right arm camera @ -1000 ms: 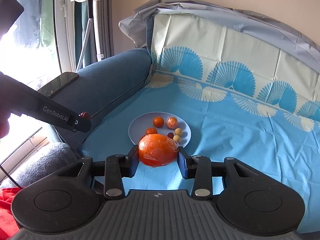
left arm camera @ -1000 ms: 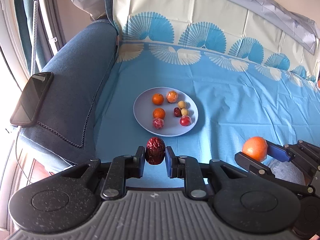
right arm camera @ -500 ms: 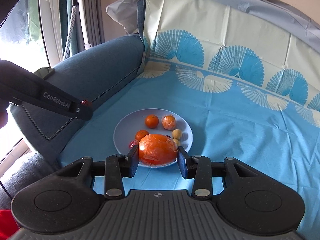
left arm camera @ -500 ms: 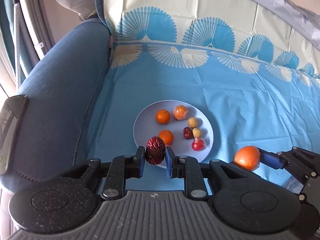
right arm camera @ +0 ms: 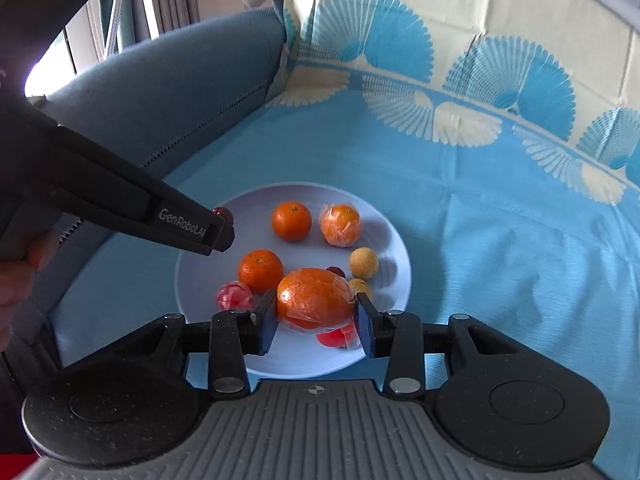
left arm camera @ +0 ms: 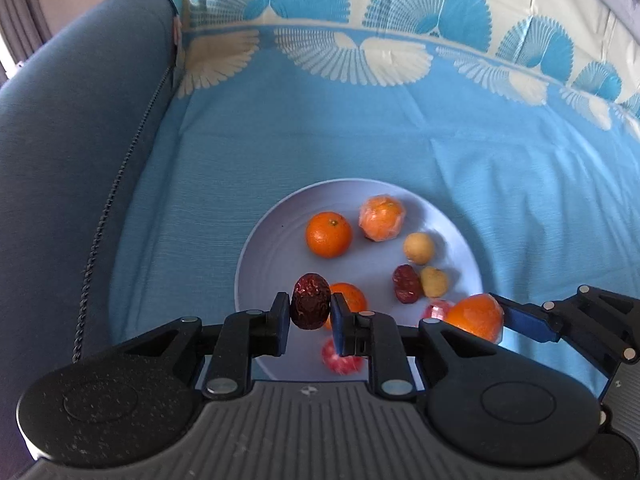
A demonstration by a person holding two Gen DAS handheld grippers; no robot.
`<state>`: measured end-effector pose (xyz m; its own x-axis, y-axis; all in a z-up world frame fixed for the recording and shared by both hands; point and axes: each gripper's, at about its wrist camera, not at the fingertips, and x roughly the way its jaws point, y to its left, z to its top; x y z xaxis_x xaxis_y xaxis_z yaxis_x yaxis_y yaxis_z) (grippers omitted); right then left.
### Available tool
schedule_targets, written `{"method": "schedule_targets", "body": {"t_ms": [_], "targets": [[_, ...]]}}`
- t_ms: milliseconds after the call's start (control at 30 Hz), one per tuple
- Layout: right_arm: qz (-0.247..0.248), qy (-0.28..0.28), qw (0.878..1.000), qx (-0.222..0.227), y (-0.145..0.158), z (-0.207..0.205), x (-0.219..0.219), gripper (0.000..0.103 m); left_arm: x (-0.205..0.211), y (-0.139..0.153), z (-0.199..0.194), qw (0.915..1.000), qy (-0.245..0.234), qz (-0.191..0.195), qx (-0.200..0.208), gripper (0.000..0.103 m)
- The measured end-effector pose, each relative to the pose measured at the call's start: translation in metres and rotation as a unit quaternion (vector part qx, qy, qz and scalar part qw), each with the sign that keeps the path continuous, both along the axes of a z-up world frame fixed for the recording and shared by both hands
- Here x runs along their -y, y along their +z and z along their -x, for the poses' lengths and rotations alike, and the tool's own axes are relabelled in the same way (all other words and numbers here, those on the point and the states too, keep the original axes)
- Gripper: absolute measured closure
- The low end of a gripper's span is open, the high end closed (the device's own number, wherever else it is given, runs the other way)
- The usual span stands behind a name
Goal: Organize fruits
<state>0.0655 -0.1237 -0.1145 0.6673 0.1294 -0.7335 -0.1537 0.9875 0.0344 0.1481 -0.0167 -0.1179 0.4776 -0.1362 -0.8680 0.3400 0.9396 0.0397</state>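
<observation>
While both fruits hang over the plate [left arm camera: 256, 248], the step in hand is delivery, release not yet done.
Left hand-held gripper [left arm camera: 310, 312] pinches a red date [left arm camera: 311, 306] narrow, above the plate's near-left rim; right hand-held gripper [right arm camera: 316, 316] clamps a plastic-wrapped orange [right arm camera: 314, 298] over its near middle. Plate sits on a blue sofa cover [left arm camera: 320, 140], holding mandarins, longans, another date. Next: lower to bare spots, likely far-left, then open gently; round fruit may roll.
</observation>
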Motion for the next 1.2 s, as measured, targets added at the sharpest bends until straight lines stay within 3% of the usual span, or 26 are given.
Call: {"method": "schedule_targets", "body": {"t_ms": [100,133,167,200,233,267,367,500,800,933,1100,1200], "targets": [[0.001,0.002,1.000,-0.012,-0.011,-0.010,0.000,0.061,0.003,-0.012,-0.011,0.9999,-0.001,-0.017,-0.002,0.078],[-0.001,0.007,1.000,-0.018,-0.014,-0.014,-0.001,0.060,0.004,-0.014,-0.013,0.9998,-0.001,-0.022,-0.004,0.060],[-0.004,0.014,1.000,-0.023,-0.016,-0.017,-0.001,0.052,0.004,-0.014,-0.015,0.9997,0.000,-0.025,-0.005,0.044],[-0.003,0.014,1.000,-0.022,-0.016,-0.019,-0.001,0.042,0.003,-0.012,-0.014,0.9997,0.004,-0.025,0.000,0.013],[0.002,0.008,1.000,-0.015,-0.015,-0.019,-0.001,0.024,0.002,-0.007,-0.012,0.9995,0.014,-0.026,0.014,0.001],[0.009,0.000,1.000,-0.006,-0.012,-0.018,-0.001,0.014,-0.001,0.000,-0.008,0.9990,0.025,-0.024,0.030,0.000],[0.017,-0.019,1.000,0.006,0.001,-0.006,0.000,0.005,-0.005,0.015,0.002,0.9995,0.017,-0.015,0.022,0.000],[-0.005,-0.038,0.999,0.002,0.021,0.021,0.007,0.001,-0.010,0.035,0.030,0.9989,0.035,-0.023,0.023,0.000],[-0.005,-0.054,0.998,0.014,0.062,0.091,0.003,0.001,-0.016,0.074,0.114,0.9959,0.042,-0.049,0.064,0.000],[-0.005,-0.063,0.998,0.016,0.072,0.115,0.001,0.001,-0.025,0.083,0.143,0.9952,0.047,-0.045,0.073,0.000],[0.011,-0.066,0.997,0.023,0.085,0.135,-0.003,0.001,-0.039,0.086,0.166,0.9959,0.071,-0.012,0.054,0.000],[0.019,-0.062,0.997,0.035,0.093,0.148,-0.005,0.001,-0.042,0.089,0.179,0.9949,0.076,-0.021,0.063,0.000]]}}
